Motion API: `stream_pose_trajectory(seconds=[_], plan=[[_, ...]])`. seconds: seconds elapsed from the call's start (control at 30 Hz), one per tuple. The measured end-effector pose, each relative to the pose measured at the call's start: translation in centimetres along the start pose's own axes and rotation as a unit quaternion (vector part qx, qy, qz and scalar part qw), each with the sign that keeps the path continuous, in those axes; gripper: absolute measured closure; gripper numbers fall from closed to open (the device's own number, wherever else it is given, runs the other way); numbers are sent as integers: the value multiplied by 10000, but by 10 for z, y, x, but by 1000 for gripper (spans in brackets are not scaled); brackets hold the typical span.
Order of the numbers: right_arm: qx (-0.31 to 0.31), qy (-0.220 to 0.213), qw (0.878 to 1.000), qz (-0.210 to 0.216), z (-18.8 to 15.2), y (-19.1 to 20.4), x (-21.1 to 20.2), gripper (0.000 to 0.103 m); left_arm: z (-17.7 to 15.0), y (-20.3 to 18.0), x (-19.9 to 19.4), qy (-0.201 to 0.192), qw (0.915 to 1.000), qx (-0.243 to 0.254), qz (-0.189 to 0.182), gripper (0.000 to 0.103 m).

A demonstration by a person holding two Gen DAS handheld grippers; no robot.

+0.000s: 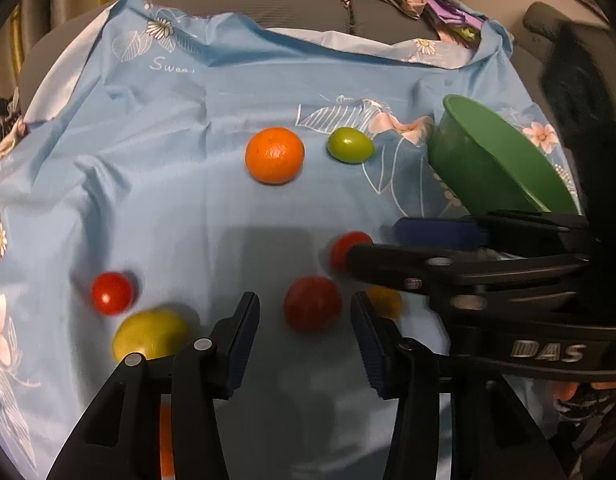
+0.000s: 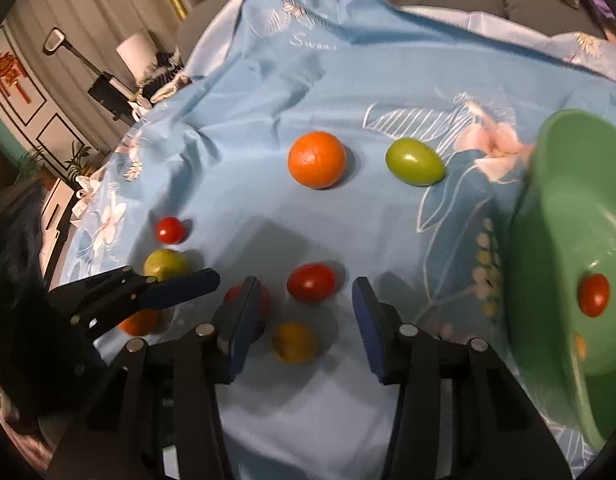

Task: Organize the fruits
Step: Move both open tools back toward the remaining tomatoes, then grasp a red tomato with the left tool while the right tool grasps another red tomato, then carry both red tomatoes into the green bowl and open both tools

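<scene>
A: What covers the surface?

B: A light blue flowered cloth (image 1: 156,184). A green bowl (image 2: 556,216) stands tilted at its right edge, already holding a red tomato (image 2: 593,294), so it looks like the collecting place.

A: And the loose fruit?

B: An orange (image 1: 274,155) and a green fruit (image 1: 350,145) lie farther off. Nearer, a dark red tomato (image 1: 313,309) lies just ahead of the left gripper (image 1: 306,340), whose jaws are parted and empty. The right gripper (image 2: 304,332) is also unclenched, above a yellow fruit (image 2: 295,341), likely its next pick.
</scene>
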State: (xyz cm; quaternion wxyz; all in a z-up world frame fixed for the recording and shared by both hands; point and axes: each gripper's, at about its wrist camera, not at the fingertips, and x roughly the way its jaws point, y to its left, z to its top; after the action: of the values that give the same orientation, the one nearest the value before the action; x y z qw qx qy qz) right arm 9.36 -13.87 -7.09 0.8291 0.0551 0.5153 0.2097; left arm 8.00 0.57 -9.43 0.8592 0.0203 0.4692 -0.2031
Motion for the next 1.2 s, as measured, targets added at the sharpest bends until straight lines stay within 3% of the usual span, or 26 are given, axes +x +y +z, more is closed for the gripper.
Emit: stream_pose_trajectory(seconds=[0.17,0.23,0.57,0.87,1.2], plan=[[145,249,9996,-10,7,-7,21,64,3,2,13,133,9999,-11,0,66],[46,203,9998,-72,8,-6,23,69,3,1,15,167,9999,-7,-10,73],[222,43,9997,129,7,-13,19,73,2,6,10,123,9997,-181,-108,74],[235,-620,9973,317,-15,-13,-55,73,-14,10,-48,-271,9985,-356,-311,74],[619,-1493,9868,102,-31,-47,-134,73,17,16,-119,-889,9948,-435,-223,74]])
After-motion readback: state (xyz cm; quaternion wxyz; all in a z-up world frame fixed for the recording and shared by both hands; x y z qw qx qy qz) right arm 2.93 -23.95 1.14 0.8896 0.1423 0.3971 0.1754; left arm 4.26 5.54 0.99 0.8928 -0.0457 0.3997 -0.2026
